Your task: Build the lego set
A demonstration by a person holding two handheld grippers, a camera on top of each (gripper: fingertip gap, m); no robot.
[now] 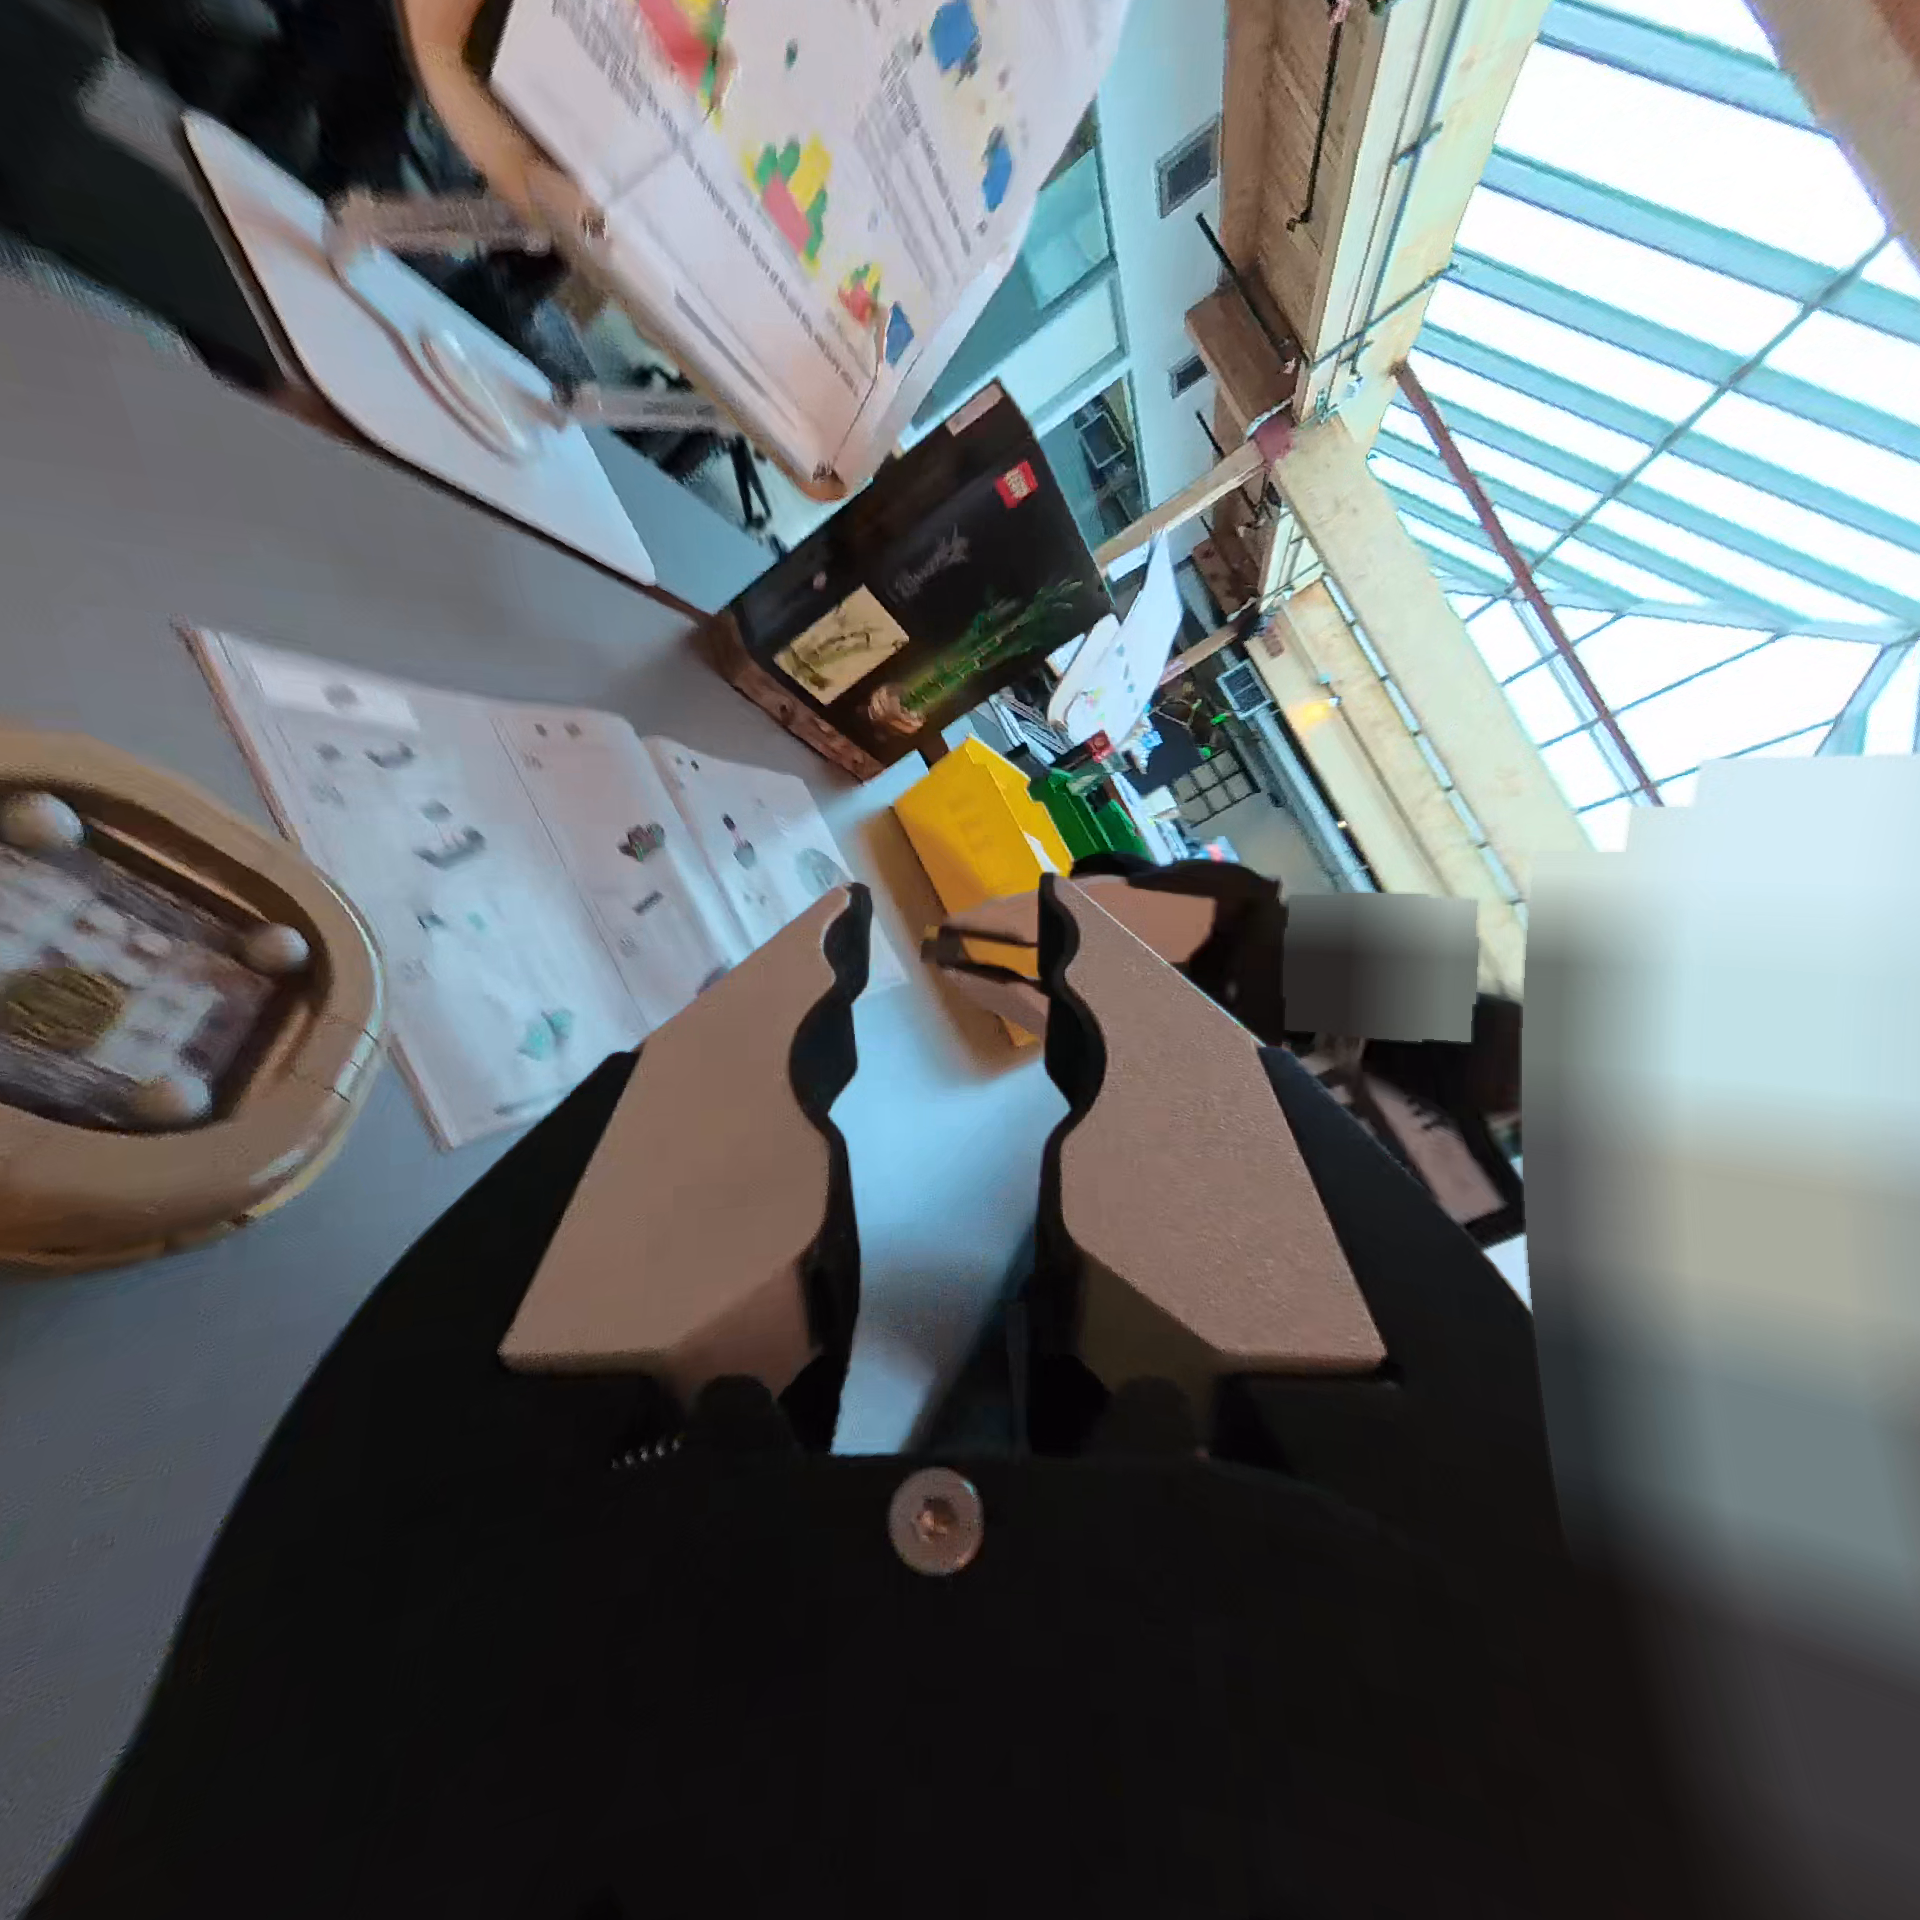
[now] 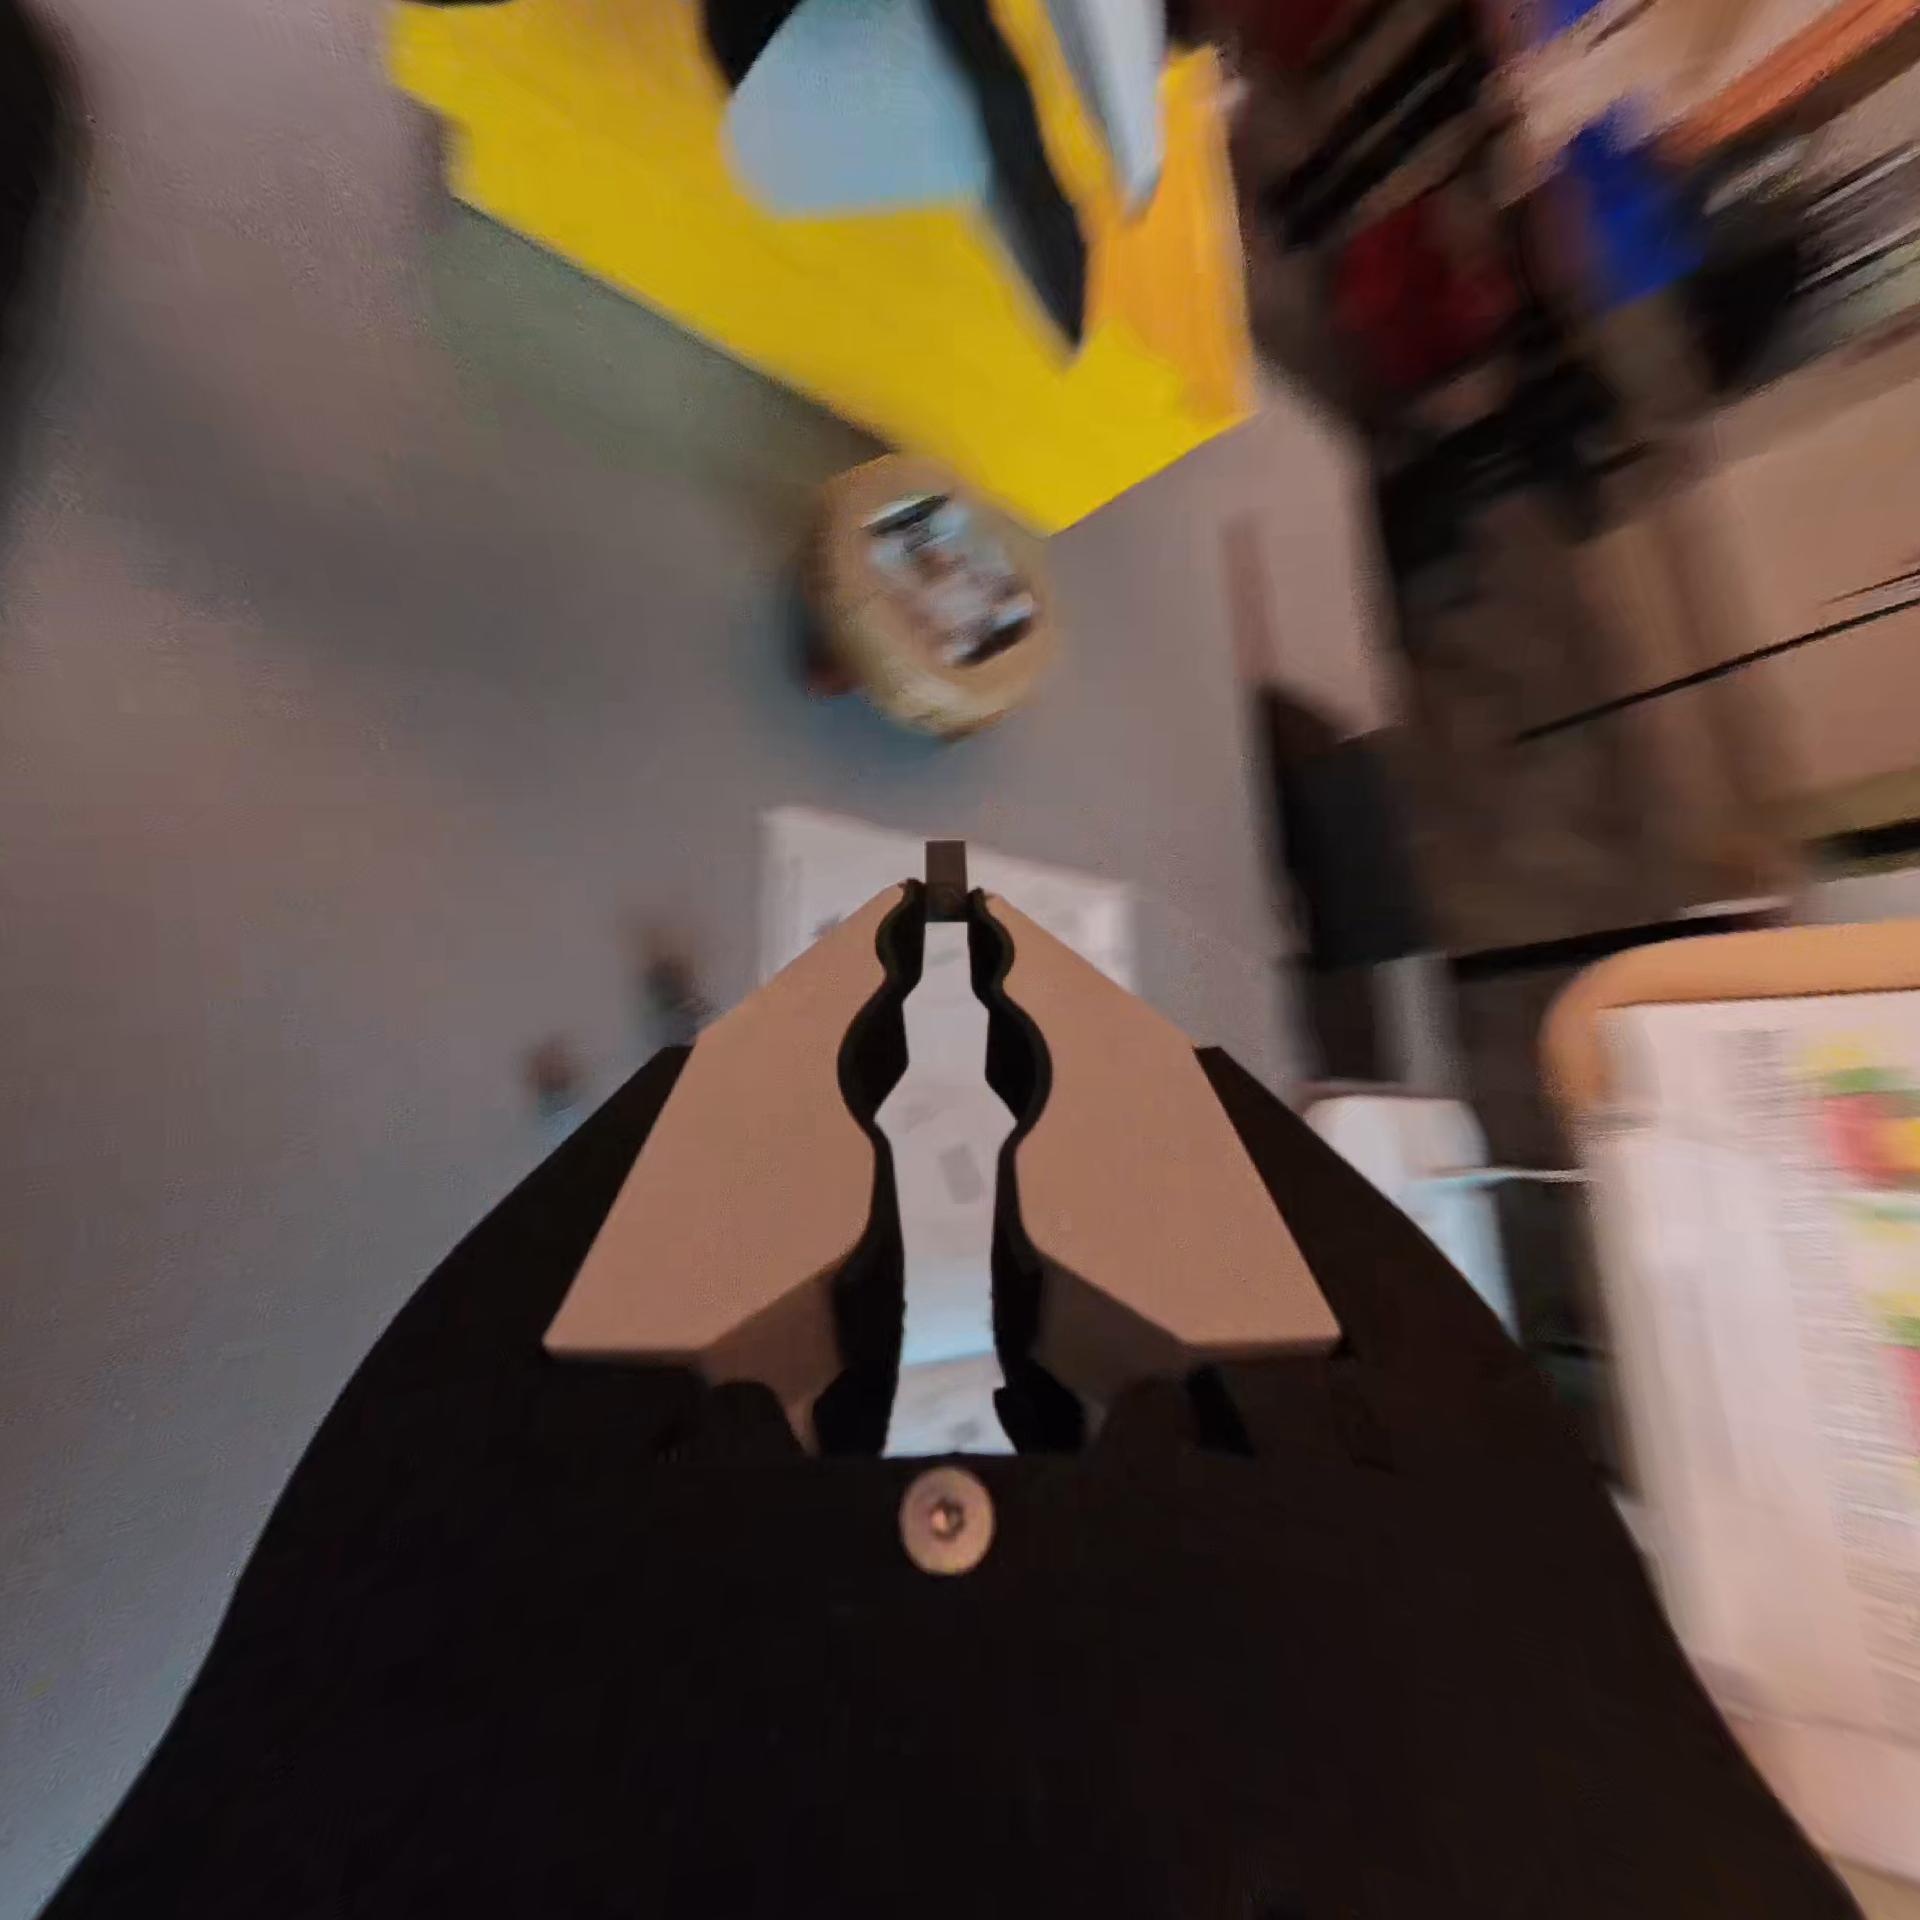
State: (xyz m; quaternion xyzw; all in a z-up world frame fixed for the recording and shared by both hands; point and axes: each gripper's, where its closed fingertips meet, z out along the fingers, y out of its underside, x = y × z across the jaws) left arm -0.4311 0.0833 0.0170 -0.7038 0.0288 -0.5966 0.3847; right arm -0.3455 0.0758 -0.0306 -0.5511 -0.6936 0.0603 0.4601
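Note:
My left gripper (image 1: 954, 902) is open and empty, held above the grey table (image 1: 156, 520) near the corner of an open instruction booklet (image 1: 499, 883). My right gripper (image 2: 945, 900) is shut on a small dark lego piece (image 2: 945, 871) that sticks out past its fingertips. In the left wrist view the right gripper (image 1: 977, 956) shows just beyond my left fingertips, in front of a yellow bin, with the dark piece (image 1: 938, 951) in it. A wooden tray (image 1: 322, 1039) of small lego parts lies at the left. The right wrist view is heavily blurred.
A black lego box (image 1: 935, 592) stands behind the booklet, with a yellow bin (image 1: 966, 831) and a green bin (image 1: 1086, 816) beside it. A stand holds a sheet with coloured brick pictures (image 1: 790, 177). The right wrist view shows the tray (image 2: 935, 717), the yellow bin (image 2: 831, 312) and the booklet (image 2: 821, 883). The gap from one gripper's tips to the other's is roughly 10 cm.

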